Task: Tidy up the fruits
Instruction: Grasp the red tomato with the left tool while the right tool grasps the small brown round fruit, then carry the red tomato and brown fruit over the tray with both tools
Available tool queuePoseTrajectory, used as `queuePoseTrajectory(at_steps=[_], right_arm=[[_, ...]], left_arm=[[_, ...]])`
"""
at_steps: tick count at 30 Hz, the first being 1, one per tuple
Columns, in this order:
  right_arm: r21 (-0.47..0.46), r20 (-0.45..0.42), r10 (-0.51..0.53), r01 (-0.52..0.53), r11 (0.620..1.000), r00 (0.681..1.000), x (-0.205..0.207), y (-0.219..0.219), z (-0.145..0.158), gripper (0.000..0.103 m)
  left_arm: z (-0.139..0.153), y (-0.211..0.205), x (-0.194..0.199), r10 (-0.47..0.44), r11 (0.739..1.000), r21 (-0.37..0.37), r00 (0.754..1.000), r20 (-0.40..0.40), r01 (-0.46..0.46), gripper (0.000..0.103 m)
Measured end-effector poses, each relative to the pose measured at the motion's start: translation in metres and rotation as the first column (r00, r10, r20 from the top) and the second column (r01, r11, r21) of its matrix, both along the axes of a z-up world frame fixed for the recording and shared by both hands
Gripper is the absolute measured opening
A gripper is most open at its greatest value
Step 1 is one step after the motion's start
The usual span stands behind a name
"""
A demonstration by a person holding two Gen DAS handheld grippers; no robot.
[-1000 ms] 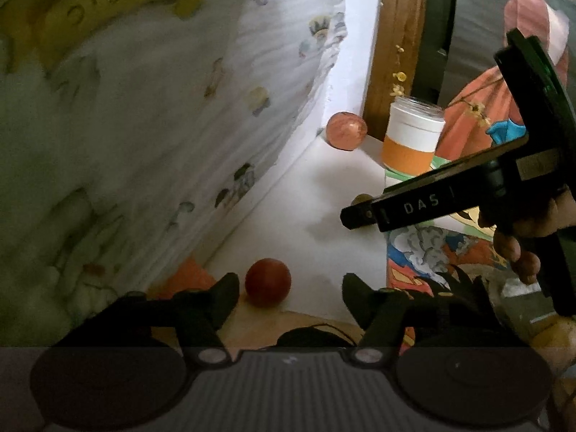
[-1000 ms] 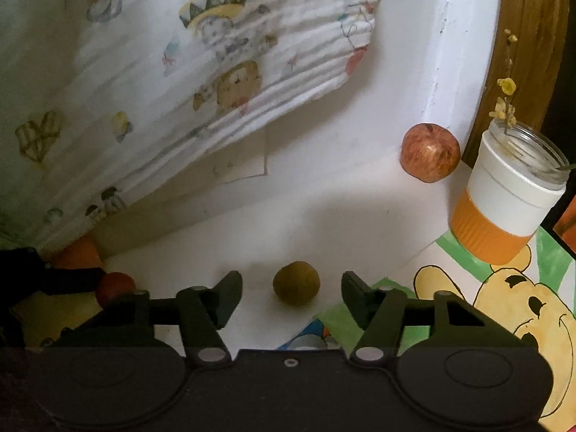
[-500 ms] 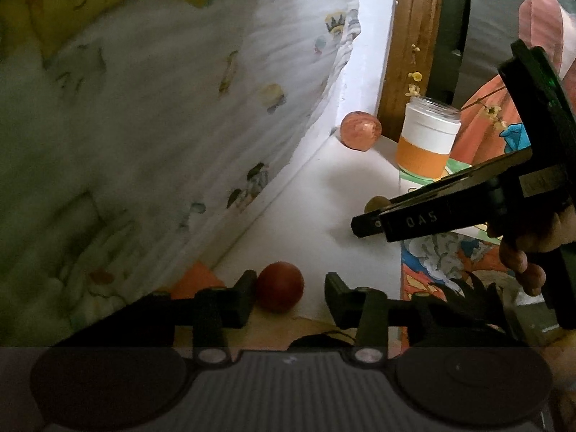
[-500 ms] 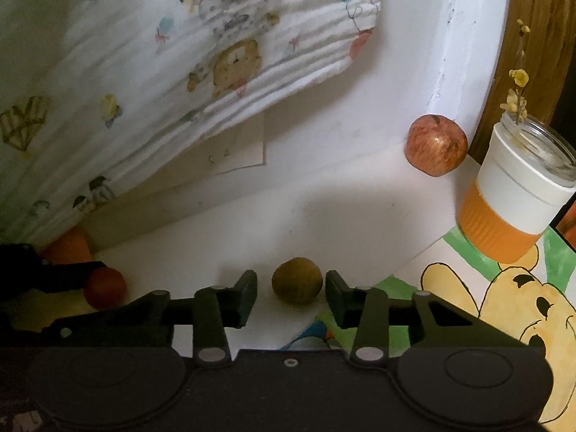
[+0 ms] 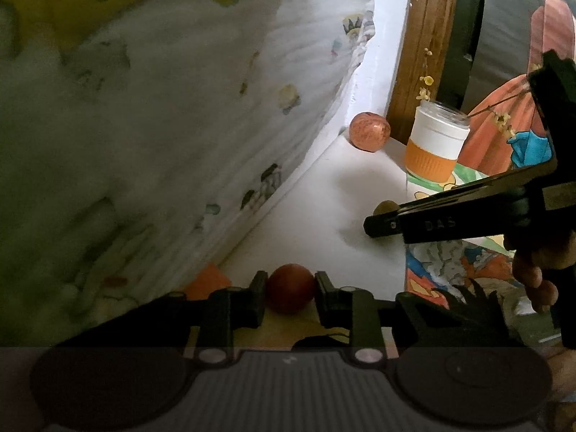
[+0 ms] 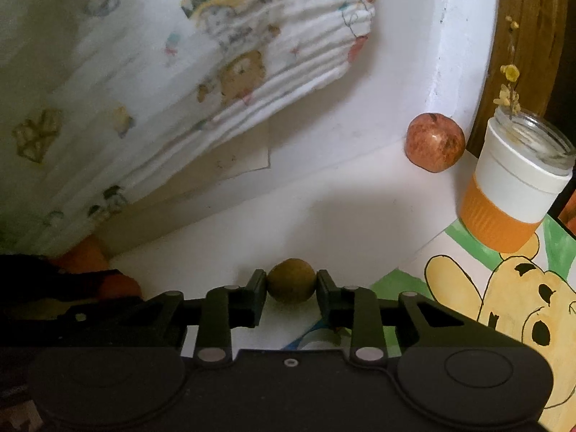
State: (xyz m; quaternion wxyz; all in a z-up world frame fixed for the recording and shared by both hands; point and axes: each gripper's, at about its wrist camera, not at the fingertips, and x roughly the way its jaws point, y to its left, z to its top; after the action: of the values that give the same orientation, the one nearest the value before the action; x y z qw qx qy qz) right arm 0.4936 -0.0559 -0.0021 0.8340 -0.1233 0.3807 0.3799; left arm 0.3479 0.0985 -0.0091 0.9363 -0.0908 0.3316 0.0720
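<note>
Change since a second ago: both grippers, then wide open around their fruit, now have pads against it.
Left gripper: clamped on a small dark red fruit, one pad on each side; the fruit sits low over the white tabletop, whether resting on it or lifted I cannot tell.
Right gripper: jaws closing, pads touching both sides of a small olive-brown fruit, at the edge of a cartoon bear picture.
Hand: the person's hand grips the right gripper's handle at the far right of the left view.
Apple: red, in the back corner against the white wall.
Jar: glass with an orange sleeve, just right of the apple, holding dried yellow sprigs.
Cloth: printed white fabric hanging at left.
</note>
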Motion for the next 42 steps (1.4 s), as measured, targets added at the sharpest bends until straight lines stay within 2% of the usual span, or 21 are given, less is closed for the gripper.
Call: queuePoseTrajectory(at_steps=[10,20,28,42], right_arm=[[0.021,0.012,0.019,-0.019,1.0,1.0,-0.044,-0.017,0.031,0.032],[0.086,0.052,-0.028,0.024,0.996,0.998,-0.095,-0.053,0.065,0.032],[0.109,0.087,-0.066,0.056,0.992,0.994,-0.136,-0.083,0.086,0.032],[0.141,0.112,-0.189,0.173,0.975,0.976,-0.197,-0.161,0.105,0.032]], left_arm=[[0.018,0.004,-0.02,-0.001,0.998,-0.069,1.0,0.019,0.002,0.03],[0.048,-0.005,-0.052,-0.015,0.995,-0.099,0.997,0.073,0.022,0.03],[0.072,-0.029,-0.079,-0.052,0.992,-0.107,0.992,0.116,0.065,0.03],[0.092,-0.084,-0.119,-0.141,0.982,-0.109,0.98,0.138,0.156,0.03]])
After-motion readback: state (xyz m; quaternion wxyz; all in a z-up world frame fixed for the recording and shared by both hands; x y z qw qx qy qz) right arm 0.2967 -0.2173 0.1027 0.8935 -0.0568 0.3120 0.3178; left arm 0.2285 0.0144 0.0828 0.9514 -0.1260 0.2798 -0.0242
